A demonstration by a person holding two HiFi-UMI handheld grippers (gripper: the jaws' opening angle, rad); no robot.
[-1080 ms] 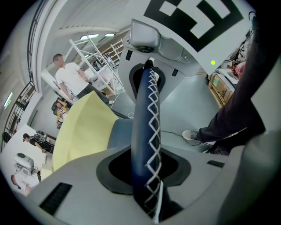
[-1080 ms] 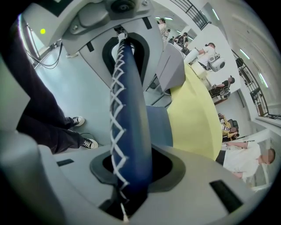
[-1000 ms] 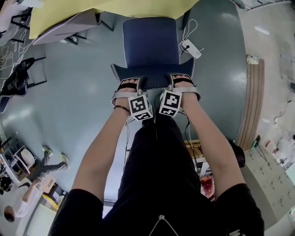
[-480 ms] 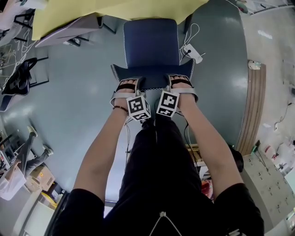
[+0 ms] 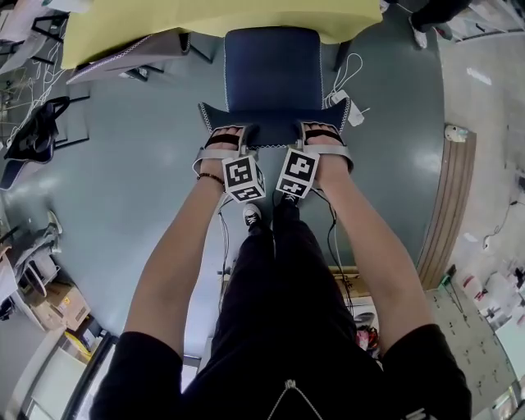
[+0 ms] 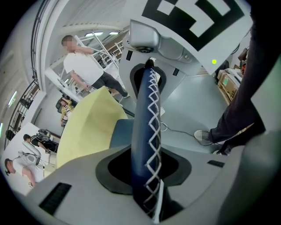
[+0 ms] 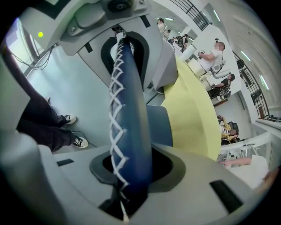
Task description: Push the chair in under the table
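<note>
Between the jaws of the left tool (image 6: 147,173), clamped from both sides by the black pads: the top edge of the backrest of a navy-blue padded chair (image 6: 142,110), with white zigzag stitching along the seam. Gripped likewise by the right tool (image 7: 131,173), shut on the same stitched edge, just beside the left tool and nearer the backrest's other end. Both tools angled steeply down onto the backrest, marker cubes close together behind them, one hand wrapped over each.

Just beyond the tools, the chair's blue seat, its far end right at the near edge of a yellow worktop (image 5: 205,20), with the rest of the seat and the backrest out in the open on the near side. Beyond and to the right of the right tool, a small white adapter (image 5: 353,113) with a looping white cable, on the grey-blue floor (image 5: 139,164).

Behind the tools, bare forearms, a dark bracelet (image 5: 215,176) on the left wrist, black trousers (image 5: 279,312), and a sneaker (image 5: 252,215) on the floor below the cubes. Far past the worktop, in both tool views, other people among desks and railings.
</note>
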